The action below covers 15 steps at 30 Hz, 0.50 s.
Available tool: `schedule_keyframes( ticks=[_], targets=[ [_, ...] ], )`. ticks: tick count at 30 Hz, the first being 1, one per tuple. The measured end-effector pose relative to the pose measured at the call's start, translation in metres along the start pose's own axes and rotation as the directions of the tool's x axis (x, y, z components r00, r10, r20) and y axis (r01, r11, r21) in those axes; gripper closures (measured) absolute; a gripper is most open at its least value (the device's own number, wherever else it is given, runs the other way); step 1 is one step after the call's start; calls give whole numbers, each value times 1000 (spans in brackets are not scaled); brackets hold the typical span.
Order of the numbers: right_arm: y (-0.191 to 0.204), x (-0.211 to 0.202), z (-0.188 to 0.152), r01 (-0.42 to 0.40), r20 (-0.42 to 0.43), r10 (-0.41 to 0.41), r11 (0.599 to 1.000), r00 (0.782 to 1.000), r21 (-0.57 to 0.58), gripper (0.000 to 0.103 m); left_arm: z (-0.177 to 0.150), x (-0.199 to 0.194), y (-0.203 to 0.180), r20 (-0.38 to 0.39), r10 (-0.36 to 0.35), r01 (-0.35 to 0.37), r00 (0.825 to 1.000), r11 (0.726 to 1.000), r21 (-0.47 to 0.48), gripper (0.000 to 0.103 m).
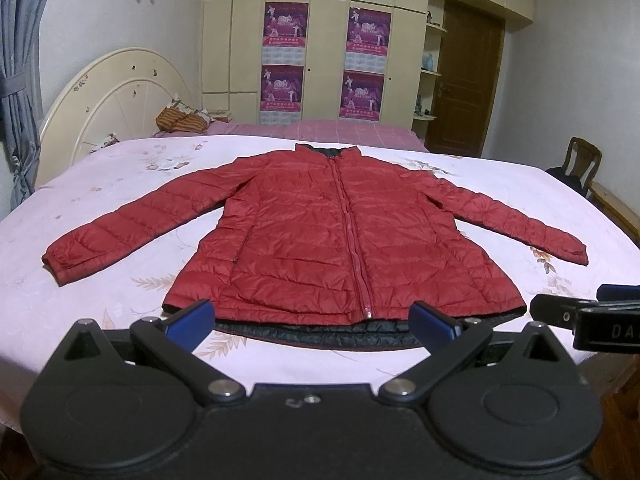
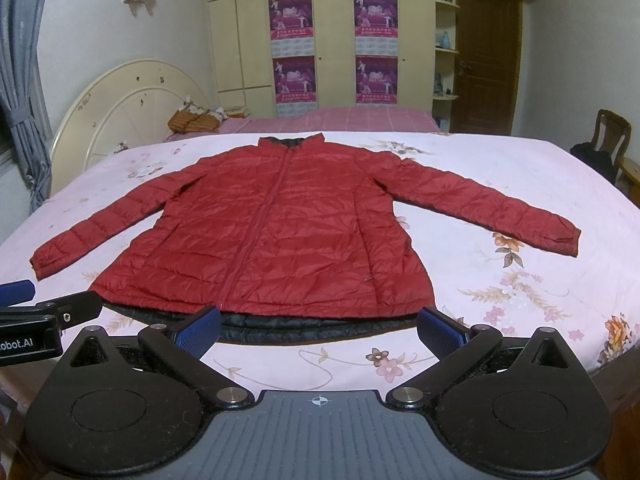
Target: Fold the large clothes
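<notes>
Red quilted down jacket [image 1: 320, 236], zipped shut and spread front-up, is laid flat across the pale pink floral bedsheet [image 1: 120, 184], with its collar at the far side and its hem at the near edge of the bed. Both sleeves are stretched outward, the left cuff [image 1: 60, 264] and the right cuff [image 2: 568, 240] each lying well out from the body. A strip of the dark lining [image 2: 304, 326] is shown under the near hem.

Nothing is held yet. The left gripper [image 1: 316, 320] is poised just short of the hem with its blue-padded jaws spread wide, and the right gripper [image 2: 320, 326] is held the same way beside it, also spread and empty. Each tool is glimpsed at the edge of the other's view.

The step in hand is judged to be the first reach, with folding not yet begun. For a tidy result, a sleeve is best taken near the cuff and carried across the chest, so that the cloth is lifted rather than dragged. The padded shell looks slippery and springy, so a deep bite through both layers is advised. The hem should be kept square to the bed edge, and trapped air is likely to need pressing out after each fold.
</notes>
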State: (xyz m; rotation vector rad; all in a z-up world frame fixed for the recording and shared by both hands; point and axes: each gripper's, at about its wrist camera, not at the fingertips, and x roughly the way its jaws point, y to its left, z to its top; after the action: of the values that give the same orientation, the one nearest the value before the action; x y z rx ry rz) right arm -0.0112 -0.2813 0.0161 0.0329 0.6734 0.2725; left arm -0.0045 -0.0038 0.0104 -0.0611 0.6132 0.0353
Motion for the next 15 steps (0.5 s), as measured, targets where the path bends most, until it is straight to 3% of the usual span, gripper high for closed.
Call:
schedule_keyframes(
  ticks=[15],
  targets=[
    [0, -1, 0, 1, 2, -1, 1000, 1000, 0, 0, 2, 0, -2, 13, 3, -3, 1000, 1000, -5, 0]
  ],
)
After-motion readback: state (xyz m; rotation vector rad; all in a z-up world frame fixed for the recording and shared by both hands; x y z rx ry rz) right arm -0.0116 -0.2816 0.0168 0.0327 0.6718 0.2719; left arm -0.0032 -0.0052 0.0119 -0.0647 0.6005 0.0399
